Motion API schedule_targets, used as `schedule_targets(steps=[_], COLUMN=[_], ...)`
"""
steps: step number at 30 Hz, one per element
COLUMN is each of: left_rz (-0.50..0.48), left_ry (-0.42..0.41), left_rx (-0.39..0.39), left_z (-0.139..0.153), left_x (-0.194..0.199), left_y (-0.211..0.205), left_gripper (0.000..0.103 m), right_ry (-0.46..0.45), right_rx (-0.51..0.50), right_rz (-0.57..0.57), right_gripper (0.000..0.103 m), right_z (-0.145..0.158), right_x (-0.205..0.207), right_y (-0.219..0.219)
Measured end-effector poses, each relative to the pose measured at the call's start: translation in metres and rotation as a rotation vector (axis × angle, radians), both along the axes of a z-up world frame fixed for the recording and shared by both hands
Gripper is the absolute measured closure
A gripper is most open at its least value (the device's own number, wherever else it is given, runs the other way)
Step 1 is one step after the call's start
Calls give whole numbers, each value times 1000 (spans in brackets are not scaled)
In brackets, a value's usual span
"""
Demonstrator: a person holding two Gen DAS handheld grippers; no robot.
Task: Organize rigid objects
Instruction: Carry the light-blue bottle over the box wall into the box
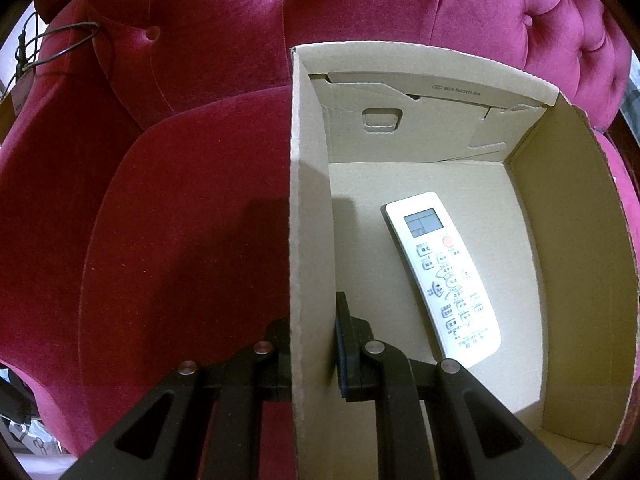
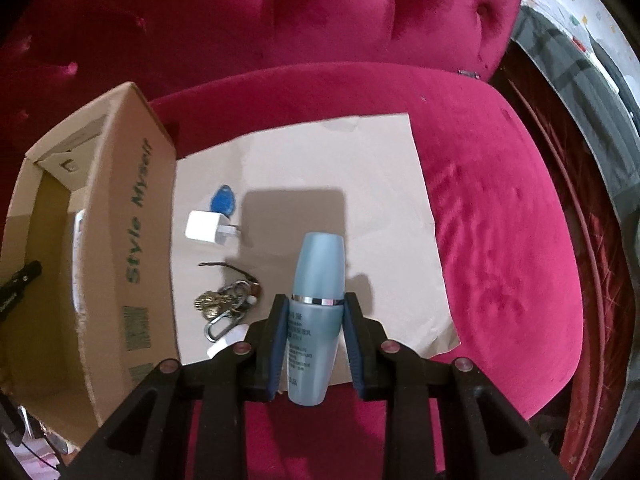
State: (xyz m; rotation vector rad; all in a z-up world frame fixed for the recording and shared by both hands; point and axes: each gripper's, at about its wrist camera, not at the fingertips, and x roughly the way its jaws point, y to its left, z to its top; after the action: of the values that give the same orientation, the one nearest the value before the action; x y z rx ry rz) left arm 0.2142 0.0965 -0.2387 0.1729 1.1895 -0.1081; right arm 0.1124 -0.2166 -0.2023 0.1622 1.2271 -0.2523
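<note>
- The left gripper [image 1: 314, 344] is clamping the left wall of the cardboard box [image 1: 310, 200], one finger sitting outside the wall and the other inside, with the jaws pinched tight on the board.
- The box is standing open on the seat of a crimson velvet armchair [image 1: 180, 200], and a white remote control [image 1: 442, 276] is lying face up on the box floor, just to the right of the inner finger and not touching it.
- The right gripper [image 2: 316, 344] is grasping a pale blue bottle [image 2: 318, 292], its blue pads [image 2: 280, 344] pressing on the lower body on both sides, just below the silver band.
- The bottle's rounded cap is pointing away from the camera, beyond the fingertips, and the bottle is hanging above a flat cardboard sheet [image 2: 380, 184] spread on the seat.
- On the sheet, to the left of the held bottle, a white charger plug [image 2: 208, 230], a blue key fob [image 2: 224, 200] and a bunch of keys [image 2: 228, 304] are lying apart from the gripper.
- The box is standing at the left edge of the sheet, its printed side facing the bottle.
</note>
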Motion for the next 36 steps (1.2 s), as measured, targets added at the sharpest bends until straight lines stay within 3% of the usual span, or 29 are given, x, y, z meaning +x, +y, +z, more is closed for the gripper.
schedule_targets(steps=[22,36], left_rz=[-2,1], left_ry=[3,24], left_rx=[-13,-20], left_z=[0,2], left_x=[1,7], left_y=[5,8], left_gripper=[89,89], right_ry=[-86,-69], right_rx=[55,111], right_rz=[221,347], right_gripper=[75,75], right_z=[52,30], right_x=[32,48], right_y=[97,169])
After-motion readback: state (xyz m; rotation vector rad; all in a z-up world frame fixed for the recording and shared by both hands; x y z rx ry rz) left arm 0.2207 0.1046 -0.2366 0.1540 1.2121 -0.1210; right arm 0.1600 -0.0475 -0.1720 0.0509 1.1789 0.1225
